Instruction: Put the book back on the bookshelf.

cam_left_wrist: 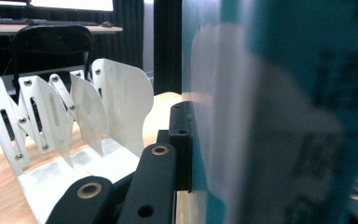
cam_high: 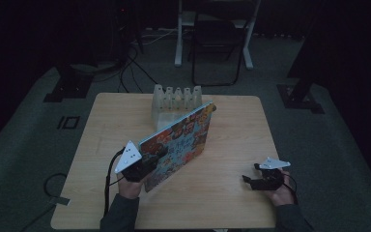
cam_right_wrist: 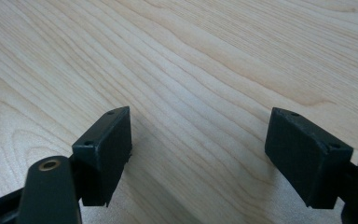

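Near the middle of the tabletop [cam_high: 232, 145], just in front of the white rack [cam_high: 176, 102], the book [cam_high: 178, 145] is held tilted, with its colourful cover facing up and toward the person. Its far corner reaches close to the rack, and its near lower corner is low over the wood. The left gripper [cam_high: 147, 162] grips the book at its near left edge; the jaws are closed on it. From the left gripper view, the book [cam_left_wrist: 279, 112] stands as a blurred teal surface pressed against the black jaw, and the rack [cam_left_wrist: 65, 126] with its upright white dividers is to the left of it, on the tabletop [cam_left_wrist: 0, 196]. Whether the book touches the rack, I cannot tell.

Right of the book and well apart from it, the right gripper [cam_high: 251, 180] lies low by the near right part of the tabletop, held in the person's hand. Its jaws stand wide, with nothing between them, just bare wood [cam_right_wrist: 205, 70] below.
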Demonstrator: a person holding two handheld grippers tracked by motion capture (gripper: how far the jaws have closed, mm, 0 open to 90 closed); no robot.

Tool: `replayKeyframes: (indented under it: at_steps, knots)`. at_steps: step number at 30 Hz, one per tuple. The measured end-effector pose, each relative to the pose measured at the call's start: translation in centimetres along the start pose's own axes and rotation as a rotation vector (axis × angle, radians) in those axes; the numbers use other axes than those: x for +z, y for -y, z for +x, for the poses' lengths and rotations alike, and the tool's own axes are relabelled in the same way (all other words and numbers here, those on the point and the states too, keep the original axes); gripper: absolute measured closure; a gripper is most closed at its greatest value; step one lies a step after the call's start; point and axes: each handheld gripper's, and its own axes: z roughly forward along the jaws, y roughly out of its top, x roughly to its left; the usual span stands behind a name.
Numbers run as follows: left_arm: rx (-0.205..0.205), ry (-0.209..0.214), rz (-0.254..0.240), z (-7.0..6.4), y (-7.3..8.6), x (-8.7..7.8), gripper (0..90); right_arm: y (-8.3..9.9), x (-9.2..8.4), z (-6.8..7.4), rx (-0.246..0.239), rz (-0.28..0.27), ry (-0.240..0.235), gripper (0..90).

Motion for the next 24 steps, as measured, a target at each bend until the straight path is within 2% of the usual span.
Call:
replayKeyframes:
  at_steps: [24]
  knots:
    - [-0.016,-0.052,0.006,0.77,0.34,-0.80,81.2,0.00,0.00,0.00,0.000,0.001,-0.001,22.1]
